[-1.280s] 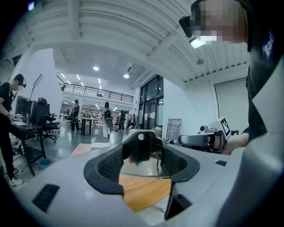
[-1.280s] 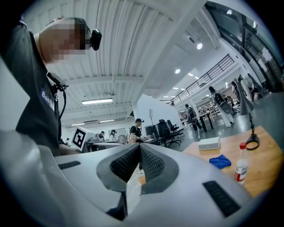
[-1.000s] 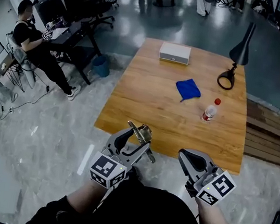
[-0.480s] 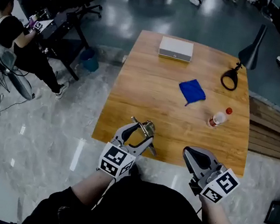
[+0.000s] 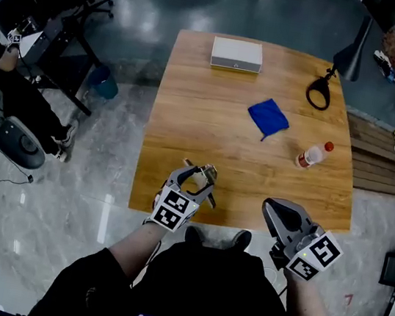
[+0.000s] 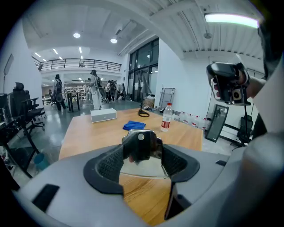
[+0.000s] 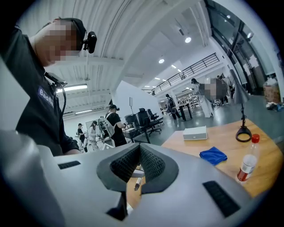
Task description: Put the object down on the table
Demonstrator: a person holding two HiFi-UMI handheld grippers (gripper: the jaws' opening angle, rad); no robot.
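**Tool in left grip, over near table edge**

Left gripper [image 5: 195, 179] clenched on a small metal tool [image 6: 140, 144], dark-headed with a silver rivet and a shiny flat plate below. Both pads press its sides. From the head view the tool [image 5: 200, 177] sits at the jaw tips, with thin bars sticking out to either side, so its long axis looks to run crosswise to the jaws.

Key relation: the tool hangs just inside the near edge of the long wooden table [image 5: 223, 139], with bare board straight below and ahead. How high it is above the wood cannot be read. The likely move is straight down, not outward.

Left forearm is drawn in close to the body, with the gripper pointing away along the table and roughly level.

Right gripper [image 5: 273, 206] is pinched closed on nothing, pads meeting [image 7: 138, 166], held off the table's near edge, well apart from the tool.

Crumpled blue cloth [image 5: 268, 117] and clear plastic bottle with red cap [image 5: 312, 156] lie farther up the table, clear of the drop spot.
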